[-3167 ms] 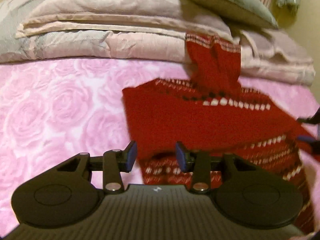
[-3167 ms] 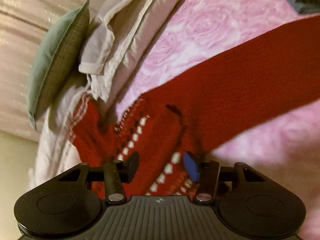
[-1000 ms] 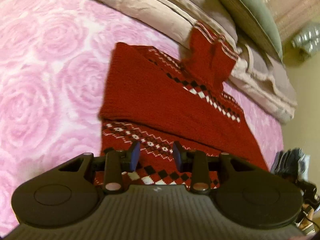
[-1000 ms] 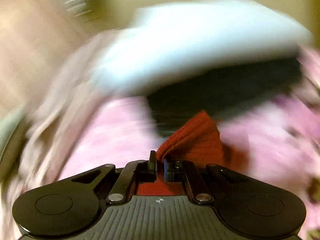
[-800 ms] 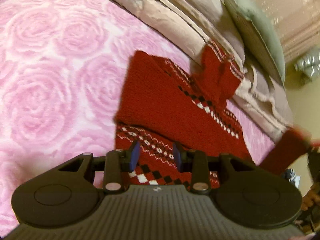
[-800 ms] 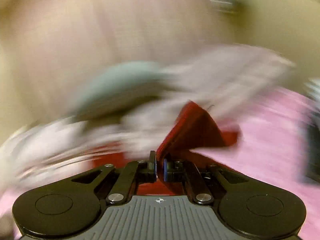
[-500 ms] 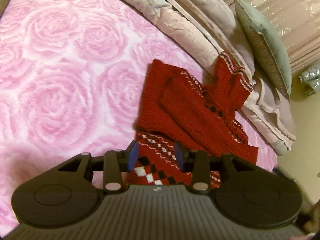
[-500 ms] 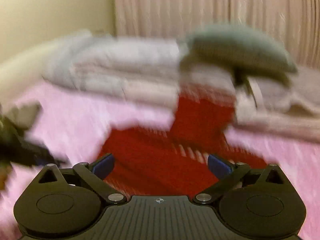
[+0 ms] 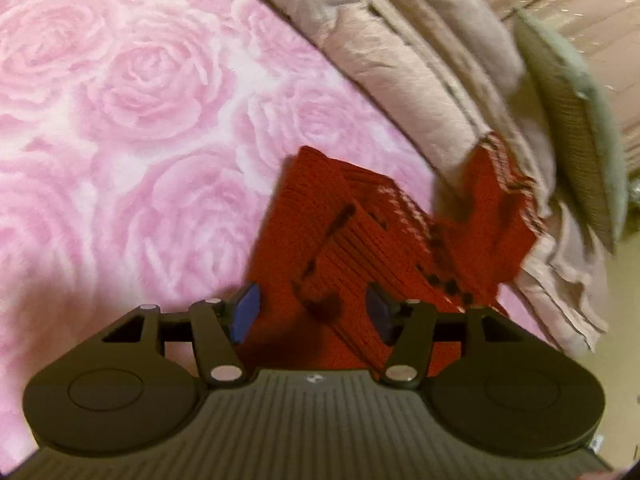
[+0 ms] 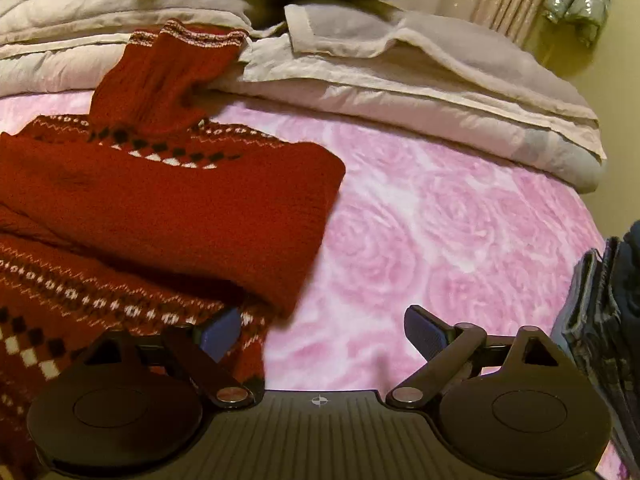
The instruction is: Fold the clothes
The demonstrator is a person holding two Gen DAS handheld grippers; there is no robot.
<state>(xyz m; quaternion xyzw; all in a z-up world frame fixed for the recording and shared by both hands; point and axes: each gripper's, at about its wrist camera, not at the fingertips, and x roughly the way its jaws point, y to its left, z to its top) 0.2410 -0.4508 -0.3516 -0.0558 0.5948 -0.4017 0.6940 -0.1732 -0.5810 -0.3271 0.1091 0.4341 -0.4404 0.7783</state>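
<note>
Two grippers hang open over the red sweater (image 10: 168, 200).
Left gripper (image 9: 312, 310) has just opened wider, right gripper (image 10: 320, 332) narrowed slightly, both empty; grab the bottom edge evenly.

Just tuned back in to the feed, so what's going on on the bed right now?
A person with two handheld grippers is folding a red patterned sweater on the pink rose bedspread. Both sleeves are folded across its body. The right gripper has just let go and stands wide open beside the sweater's edge. The left gripper, jaws just opened wider, hovers over the sweater, gripping nothing.
</note>
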